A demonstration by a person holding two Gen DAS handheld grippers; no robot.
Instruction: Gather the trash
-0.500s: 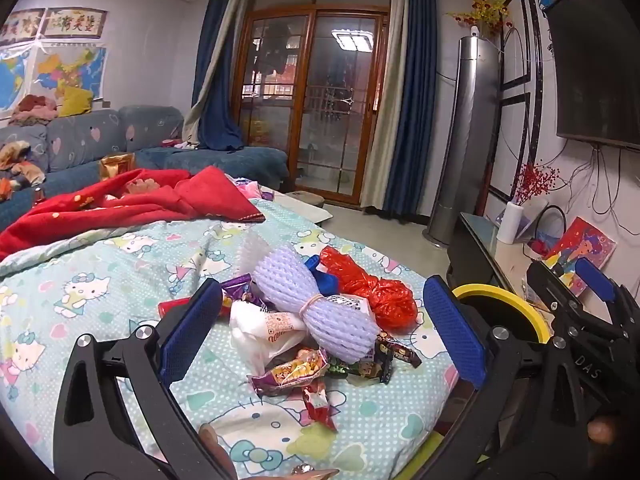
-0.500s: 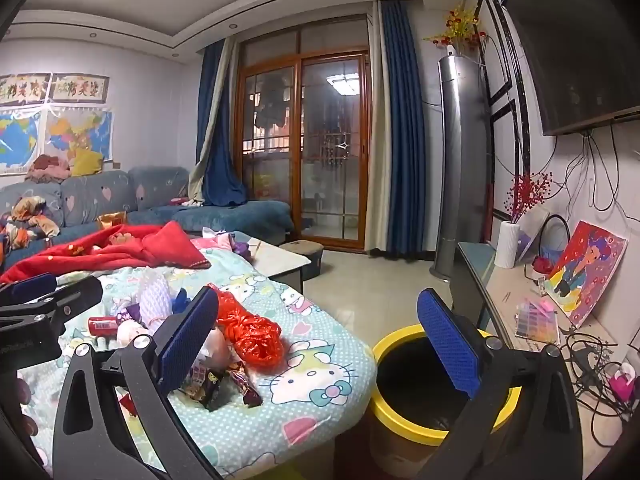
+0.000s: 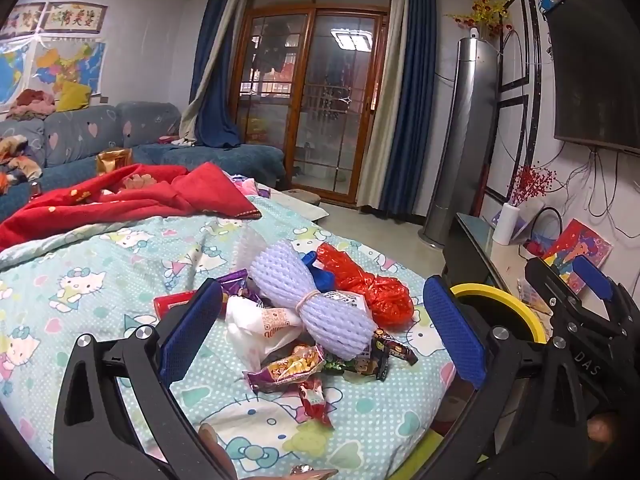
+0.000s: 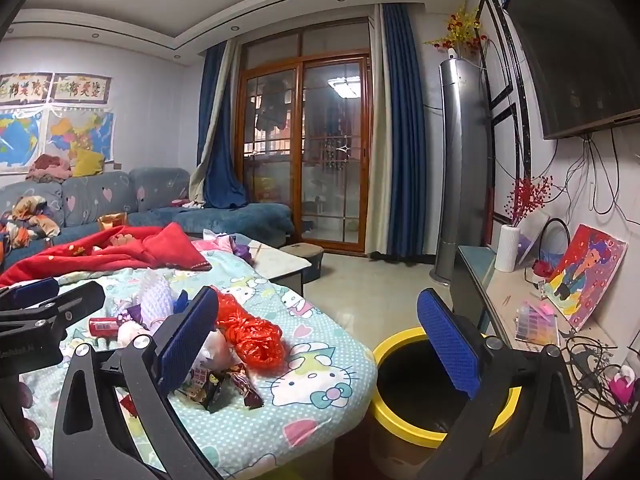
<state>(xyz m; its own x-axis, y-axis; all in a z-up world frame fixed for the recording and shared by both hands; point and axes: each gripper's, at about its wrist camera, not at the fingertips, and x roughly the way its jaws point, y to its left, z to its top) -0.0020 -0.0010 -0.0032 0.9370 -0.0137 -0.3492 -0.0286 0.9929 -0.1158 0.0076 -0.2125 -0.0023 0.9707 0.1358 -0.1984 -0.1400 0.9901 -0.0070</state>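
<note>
Left gripper (image 3: pixel 320 336) is spread wide, nothing between the pads. Left wrist view: trash pile sits straight ahead at 12 o'clock on the cartoon-print sheet (image 3: pixel 80 280). White foam net sleeve (image 3: pixel 316 308) on top, red plastic bag (image 3: pixel 372 288) at its 2 o'clock, white wrapper (image 3: pixel 260 320) at its 9 o'clock, snack packets (image 3: pixel 288 368) nearest the fingers at 6. Versus half a second back the framing is practically identical, so no real approach yet and nothing collected. Yellow-rimmed bin (image 3: pixel 496 304) at 3 o'clock, past the edge of the sheet.

Right wrist view: right gripper (image 4: pixel 316 344) also fully released and empty. Same story, no visible shift. Bin mouth lies at its 5 o'clock, mostly behind the right finger; red bag at 10 o'clock beside the left finger; rest of the pile further toward 9. Bin looks empty from here, though its floor is dark. My read: task at the start, first pick pending.
</note>
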